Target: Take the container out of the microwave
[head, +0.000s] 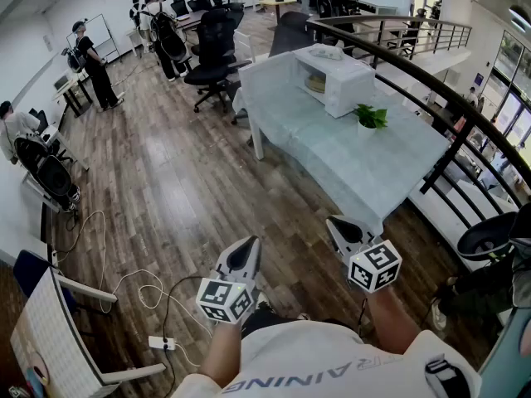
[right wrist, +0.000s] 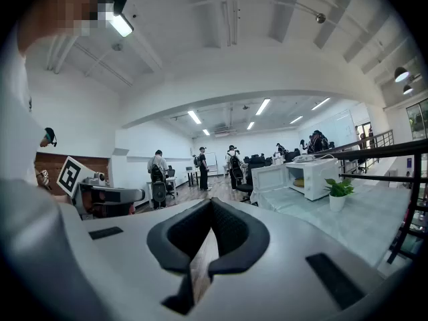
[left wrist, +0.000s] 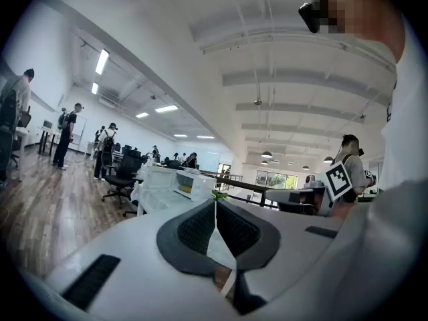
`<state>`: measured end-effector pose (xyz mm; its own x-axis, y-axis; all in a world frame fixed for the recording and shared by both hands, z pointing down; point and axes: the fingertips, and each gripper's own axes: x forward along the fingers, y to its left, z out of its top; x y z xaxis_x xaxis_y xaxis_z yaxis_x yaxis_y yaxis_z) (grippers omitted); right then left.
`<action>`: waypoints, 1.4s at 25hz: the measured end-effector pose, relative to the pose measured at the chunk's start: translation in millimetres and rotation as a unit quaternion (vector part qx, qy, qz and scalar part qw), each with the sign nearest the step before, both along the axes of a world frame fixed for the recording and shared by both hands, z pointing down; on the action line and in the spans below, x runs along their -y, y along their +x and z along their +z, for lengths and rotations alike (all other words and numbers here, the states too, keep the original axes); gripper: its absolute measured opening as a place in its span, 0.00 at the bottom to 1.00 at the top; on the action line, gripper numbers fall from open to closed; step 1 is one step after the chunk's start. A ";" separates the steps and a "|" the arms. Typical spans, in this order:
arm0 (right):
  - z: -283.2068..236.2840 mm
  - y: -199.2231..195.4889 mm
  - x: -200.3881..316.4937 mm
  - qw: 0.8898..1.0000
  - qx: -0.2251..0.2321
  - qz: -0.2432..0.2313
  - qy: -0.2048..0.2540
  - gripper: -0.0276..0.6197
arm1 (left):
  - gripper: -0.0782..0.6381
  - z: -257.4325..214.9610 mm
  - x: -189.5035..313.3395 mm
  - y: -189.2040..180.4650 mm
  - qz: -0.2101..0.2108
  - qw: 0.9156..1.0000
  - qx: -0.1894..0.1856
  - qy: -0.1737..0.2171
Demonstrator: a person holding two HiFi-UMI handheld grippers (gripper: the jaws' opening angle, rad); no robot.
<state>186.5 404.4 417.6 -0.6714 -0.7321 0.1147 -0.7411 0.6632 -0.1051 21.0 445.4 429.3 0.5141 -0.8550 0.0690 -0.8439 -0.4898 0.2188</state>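
A white microwave (head: 333,79) stands on the far end of a long table (head: 332,152) covered in pale cloth, well ahead of me. Its door is open, and a yellowish container (head: 315,83) sits inside. The microwave (right wrist: 309,177) and the container (right wrist: 299,182) also show in the right gripper view, and the microwave (left wrist: 177,181) shows small in the left gripper view. My left gripper (head: 243,255) and right gripper (head: 344,232) are held close to my body over the wooden floor, far short of the table. Both are shut and empty.
A small potted plant (head: 371,118) stands on the table near the microwave. A dark railing (head: 431,89) runs along the table's right side. Black office chairs (head: 211,52) stand beyond the table's left end. Cables (head: 149,293) lie on the floor, and people stand further off at the left.
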 end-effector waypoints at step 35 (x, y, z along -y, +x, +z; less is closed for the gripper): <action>32.3 -46.6 90.8 0.998 0.008 0.003 -0.065 0.08 | 0.16 33.3 74.0 -57.5 -0.020 0.999 -0.023 -0.045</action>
